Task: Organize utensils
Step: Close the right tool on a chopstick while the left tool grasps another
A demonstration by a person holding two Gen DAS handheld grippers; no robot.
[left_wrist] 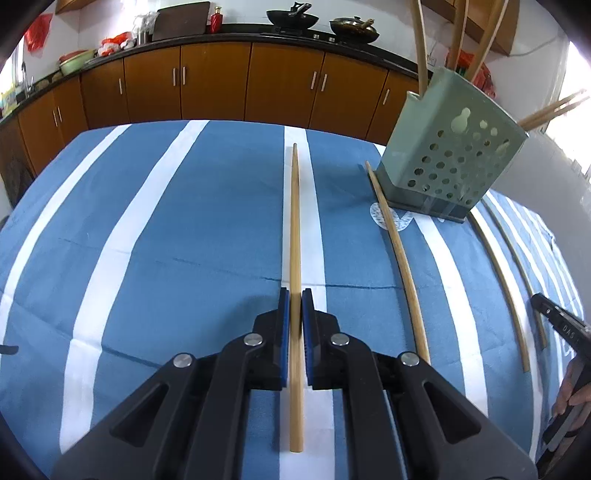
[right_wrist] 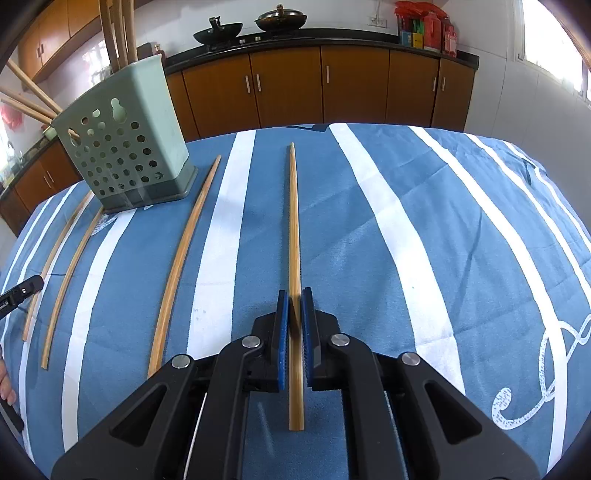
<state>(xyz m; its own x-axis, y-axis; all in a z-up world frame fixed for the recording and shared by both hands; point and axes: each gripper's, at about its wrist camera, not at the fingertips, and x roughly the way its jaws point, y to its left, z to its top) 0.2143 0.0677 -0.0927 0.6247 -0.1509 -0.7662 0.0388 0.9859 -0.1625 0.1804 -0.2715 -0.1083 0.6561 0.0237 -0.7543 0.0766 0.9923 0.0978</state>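
Kitchen table, chopsticks being sorted: the left gripper (left_wrist: 295, 297) has its blue-padded jaws drawn narrow around a bamboo chopstick (left_wrist: 295, 221) that runs straight ahead between them, out to the left of the green perforated chopstick holder (left_wrist: 454, 158). Whether the pads actually press the stick, or whether it rests on the blue-and-white striped tablecloth (left_wrist: 166, 221), cannot be told from the left wrist view.

The right gripper (right_wrist: 294, 297) is set the same way, jaws narrow on either side of a second bamboo stick (right_wrist: 293, 221) that points away to the right of the holder (right_wrist: 125, 147); contact cannot be told here either.

A loose chopstick (left_wrist: 397, 254) lies on the cloth with its far tip just beside the holder's left bottom corner. Another loose stick (right_wrist: 179, 258) lies off the holder's right corner, between the holder and the right gripper's stick. A thinner pair of sticks (right_wrist: 68, 280) lies in front of the holder, side by side.

Several upright chopsticks (left_wrist: 419, 44) stand in the holder, and a few more lean out over its rim (left_wrist: 550, 107). Behind the holder, two woks (left_wrist: 291, 16) sit on the counter above orange-brown cabinets (left_wrist: 214, 81).
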